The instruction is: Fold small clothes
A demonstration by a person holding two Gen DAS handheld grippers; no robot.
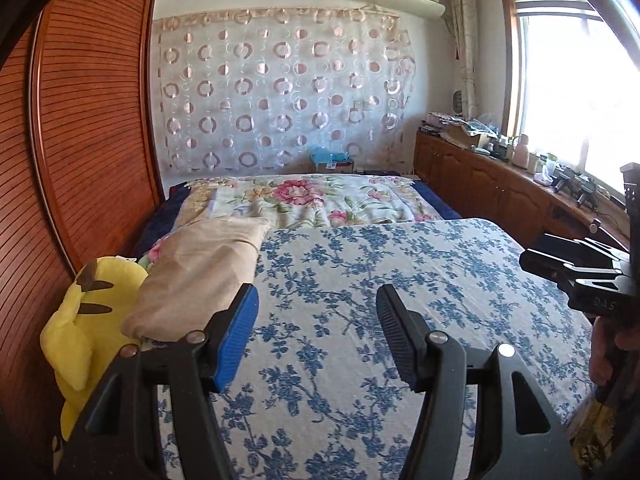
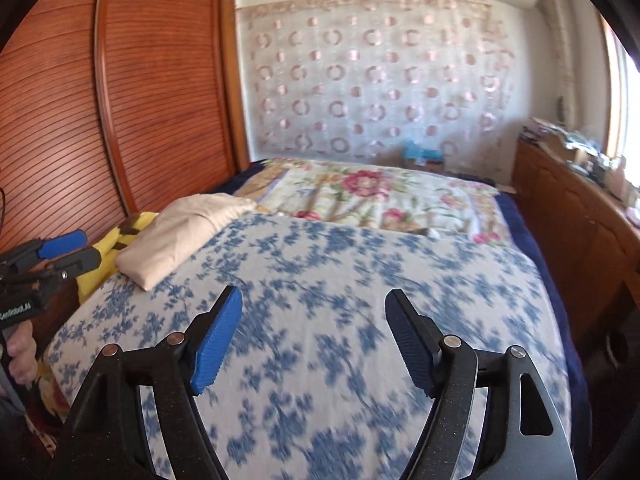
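A folded beige garment lies at the left edge of the blue-flowered sheet, and it also shows in the right wrist view. My left gripper is open and empty above the sheet, just right of the beige garment. My right gripper is open and empty above the middle of the sheet. The right gripper's body shows at the right edge of the left wrist view. The left gripper shows at the left edge of the right wrist view.
A yellow plush toy lies left of the beige garment against a wooden slatted wardrobe. A pink-flowered blanket covers the far bed. A wooden cabinet with clutter runs under the window on the right.
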